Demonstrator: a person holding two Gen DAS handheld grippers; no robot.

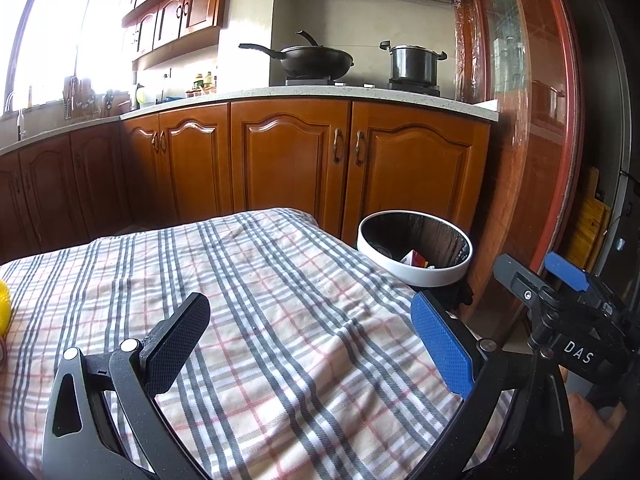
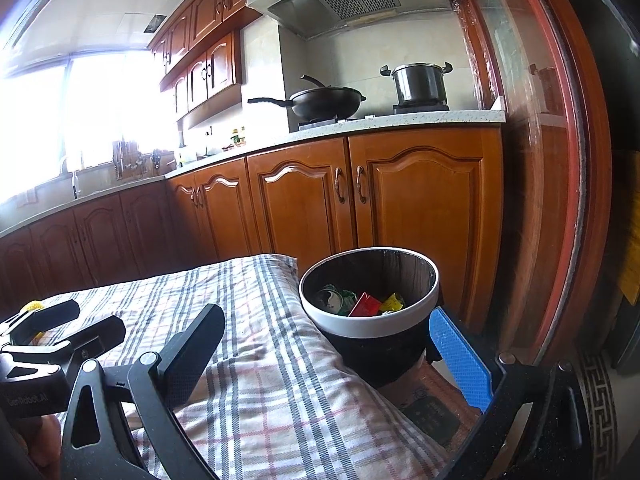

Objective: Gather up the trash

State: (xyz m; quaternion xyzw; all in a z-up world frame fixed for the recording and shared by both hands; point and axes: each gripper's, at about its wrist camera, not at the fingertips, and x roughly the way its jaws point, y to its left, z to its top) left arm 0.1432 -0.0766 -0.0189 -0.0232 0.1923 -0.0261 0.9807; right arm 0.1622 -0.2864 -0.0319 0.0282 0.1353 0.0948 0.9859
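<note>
The cloth [image 1: 280, 320] was cream, checked in grey and thin pink stripes. Just beside its far corner, the bin [image 2: 370, 322] was black with a white rim, holding red, yellow and green scraps. Beyond the cloth the cabinets [image 1: 288, 160] were orange-brown wood under a pale speckled counter [image 1: 320, 94].

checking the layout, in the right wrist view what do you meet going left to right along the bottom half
left gripper → black finger of the right gripper → checked cloth → trash bin with wrappers inside → blue finger → red-framed glass door
</note>
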